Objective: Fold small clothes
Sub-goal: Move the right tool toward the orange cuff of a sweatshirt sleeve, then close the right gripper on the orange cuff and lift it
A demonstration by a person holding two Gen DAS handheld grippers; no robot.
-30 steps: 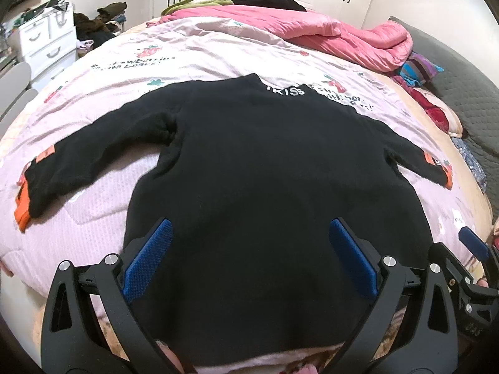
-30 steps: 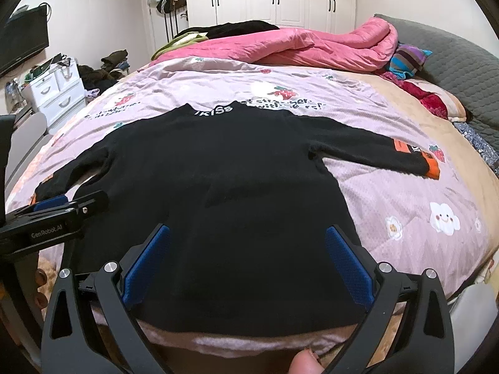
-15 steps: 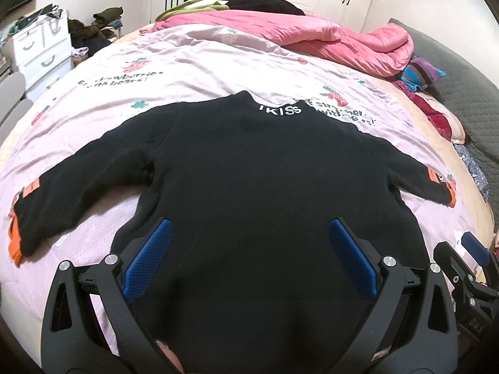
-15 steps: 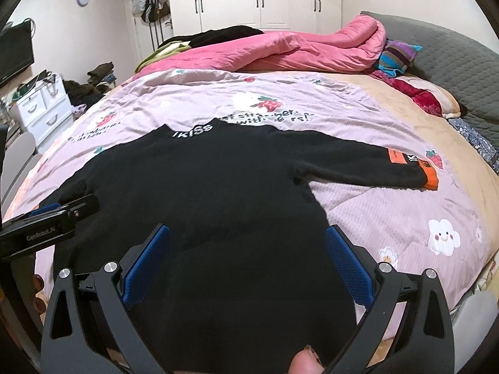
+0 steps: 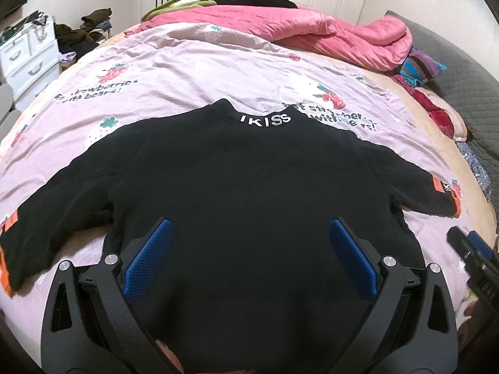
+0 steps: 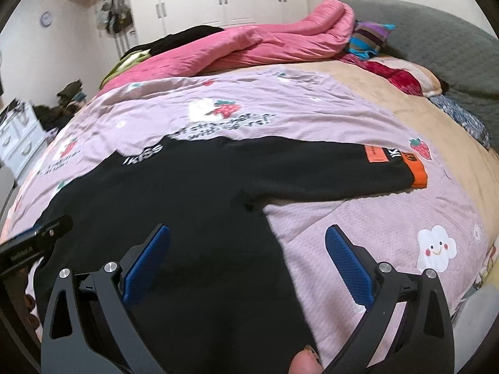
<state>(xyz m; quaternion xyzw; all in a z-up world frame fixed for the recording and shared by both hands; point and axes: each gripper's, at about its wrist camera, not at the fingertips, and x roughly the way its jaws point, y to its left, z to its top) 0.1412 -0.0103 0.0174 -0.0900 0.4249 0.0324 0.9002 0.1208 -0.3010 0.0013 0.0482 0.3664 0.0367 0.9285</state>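
A small black sweater [image 5: 249, 187] with white "IKISS" on the collar and orange cuffs lies flat on the bed, sleeves spread out. It also shows in the right wrist view [image 6: 187, 205]. My left gripper [image 5: 249, 261] is open and empty over the sweater's lower body. My right gripper [image 6: 249, 265] is open and empty over the sweater's right edge, below the right sleeve [image 6: 343, 168]. The right gripper's tip shows at the left wrist view's right edge [image 5: 471, 255]; the left gripper's tip shows in the right wrist view [image 6: 34, 243].
The bed has a pink printed cover [image 5: 187, 62]. A pink quilt [image 5: 312, 31] and dark clothes are piled at the far side. Pillows and a grey headboard [image 6: 436, 46] are at the right. White drawers [image 5: 28, 53] stand left of the bed.
Both grippers have moved forward over the sweater. The right gripper has also swung right toward the sleeve side. Both stay open.
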